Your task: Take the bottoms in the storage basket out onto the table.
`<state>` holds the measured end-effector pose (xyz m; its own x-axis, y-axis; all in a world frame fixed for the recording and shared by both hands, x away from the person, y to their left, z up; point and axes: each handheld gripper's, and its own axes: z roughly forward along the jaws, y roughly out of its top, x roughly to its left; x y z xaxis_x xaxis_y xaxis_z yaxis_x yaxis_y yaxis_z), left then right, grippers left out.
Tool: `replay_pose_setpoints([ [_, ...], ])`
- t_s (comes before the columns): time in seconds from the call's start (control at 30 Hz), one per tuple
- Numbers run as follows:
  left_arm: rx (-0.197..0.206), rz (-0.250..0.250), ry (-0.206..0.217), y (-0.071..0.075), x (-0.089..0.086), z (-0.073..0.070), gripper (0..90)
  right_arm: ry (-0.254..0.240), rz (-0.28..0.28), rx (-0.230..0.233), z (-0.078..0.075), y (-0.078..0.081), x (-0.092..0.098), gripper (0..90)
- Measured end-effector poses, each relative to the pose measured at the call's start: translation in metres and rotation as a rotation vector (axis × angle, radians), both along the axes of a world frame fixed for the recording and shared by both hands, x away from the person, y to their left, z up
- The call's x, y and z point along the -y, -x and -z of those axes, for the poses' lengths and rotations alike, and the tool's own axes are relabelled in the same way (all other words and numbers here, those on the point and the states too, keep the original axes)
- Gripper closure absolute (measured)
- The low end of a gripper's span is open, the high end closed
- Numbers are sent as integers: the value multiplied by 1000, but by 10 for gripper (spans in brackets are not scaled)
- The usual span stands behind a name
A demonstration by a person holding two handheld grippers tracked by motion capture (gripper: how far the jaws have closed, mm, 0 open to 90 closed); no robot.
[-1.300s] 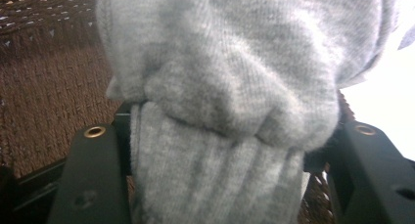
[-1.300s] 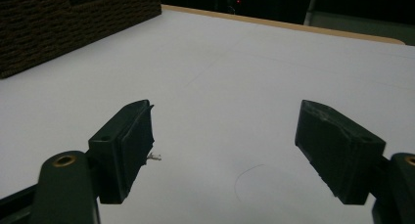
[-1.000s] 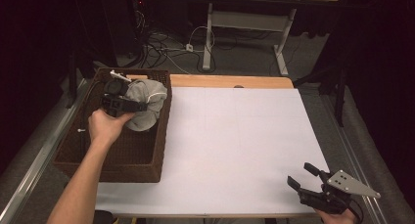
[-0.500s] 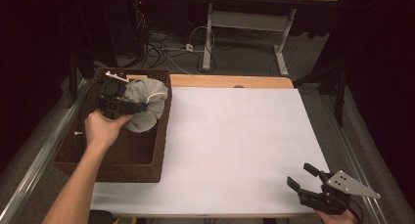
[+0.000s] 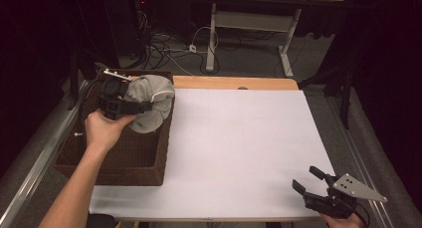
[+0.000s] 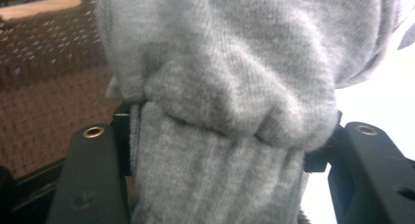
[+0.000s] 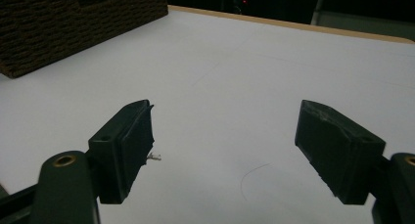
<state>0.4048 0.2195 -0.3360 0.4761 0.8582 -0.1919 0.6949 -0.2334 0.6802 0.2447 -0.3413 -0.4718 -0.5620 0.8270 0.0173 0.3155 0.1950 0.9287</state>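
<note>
- Grey knitted garment (image 5: 149, 102): one bundle, bunched up over the far end of the brown woven basket (image 5: 124, 161), which sits at about 9 o'clock on the white table (image 5: 239, 138).
- Left gripper (image 5: 142, 107) is clamped on that garment; the high view shows the left hand (image 5: 103, 130) holding it over the basket, with the cloth hanging at the basket's 3 o'clock wall.
- Left gripper view adds what the high view cannot: ribbed knit pinched between the two black jaws, a thick fold bulging above them at 12 o'clock, and basket weave (image 6: 44, 87) behind at 9 o'clock.
- Right gripper (image 5: 311, 180) rests at about 5 o'clock on the table, well apart from the basket, jaws spread wide with nothing between them.
- Right gripper view shows the bare white surface between its jaws and the basket's corner (image 7: 73, 23) at 10 o'clock.
- Count: one garment, one basket, two grippers.
</note>
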Motion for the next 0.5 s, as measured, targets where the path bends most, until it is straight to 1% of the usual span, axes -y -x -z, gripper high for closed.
replay_pose_setpoints([
  [0.1, 6, 22, 19, 1, 4, -2, 375, 4, -5, -2, 0, 0, 0, 228],
  [0.23, 7, 40, 18, 2, 11, -2, 375, -1, -4, 2, 0, 1, 0, 227],
  [0.43, 32, 69, 26, 5, 19, -4, 373, -3, -5, -1, 0, 0, 0, 227],
  [0.5, 34, 80, 22, 6, 24, -4, 372, -3, -5, -2, 0, 0, 0, 227],
])
